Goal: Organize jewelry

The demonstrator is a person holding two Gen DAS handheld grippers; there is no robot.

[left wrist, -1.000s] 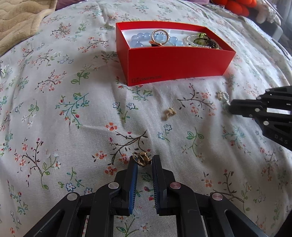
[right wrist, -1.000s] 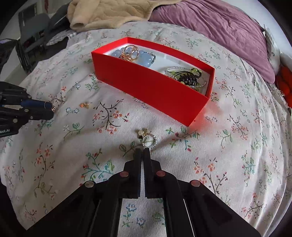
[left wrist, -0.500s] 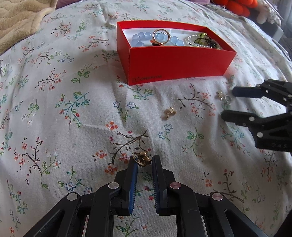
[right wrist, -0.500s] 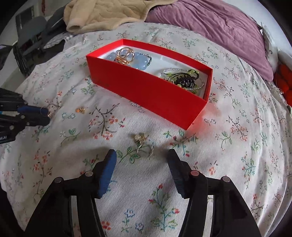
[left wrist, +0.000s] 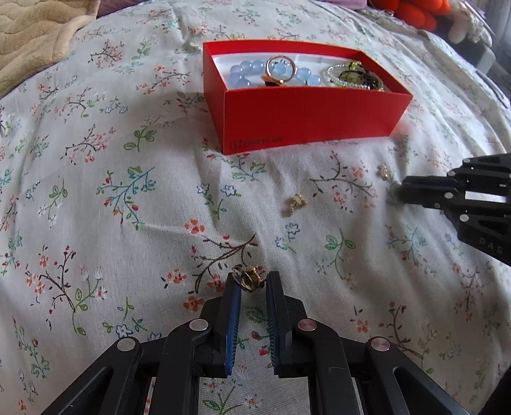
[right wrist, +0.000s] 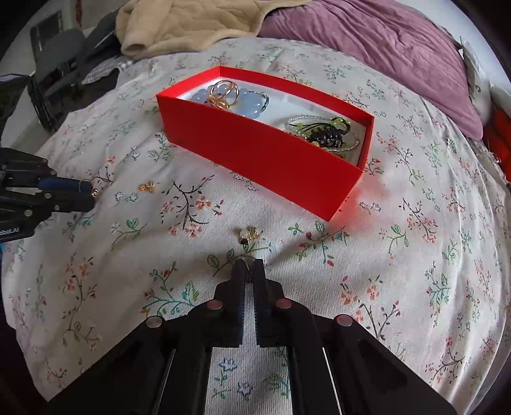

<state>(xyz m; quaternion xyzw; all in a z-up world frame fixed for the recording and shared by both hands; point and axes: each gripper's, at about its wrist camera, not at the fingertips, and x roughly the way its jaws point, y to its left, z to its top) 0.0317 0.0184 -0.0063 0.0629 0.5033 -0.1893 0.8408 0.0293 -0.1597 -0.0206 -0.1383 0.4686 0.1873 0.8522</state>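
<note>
A red box [left wrist: 306, 111] [right wrist: 255, 150] on the floral bedspread holds a blue bead bracelet [left wrist: 246, 73], a gold ring [left wrist: 281, 68] and a green and black bead piece [right wrist: 329, 134]. My left gripper [left wrist: 250, 282] is shut on a gold ring piece [left wrist: 249, 277] just above the bedspread; the gripper also shows in the right wrist view [right wrist: 86, 194]. My right gripper [right wrist: 248, 266] is shut on a thin silver hoop [right wrist: 246, 262]; a small charm [right wrist: 247, 234] lies in front of it. A gold earring [left wrist: 295, 204] [right wrist: 147, 186] lies loose between the grippers.
A beige blanket [right wrist: 191, 22] and a purple cover [right wrist: 367, 41] lie behind the box. Orange plush [left wrist: 412, 12] sits at the far right. A dark chair [right wrist: 54, 70] stands beyond the bed's left edge.
My right gripper opened wide half a second ago and has now closed on the silver hoop beside the small charm. My left gripper kept its hold and barely moved.
</note>
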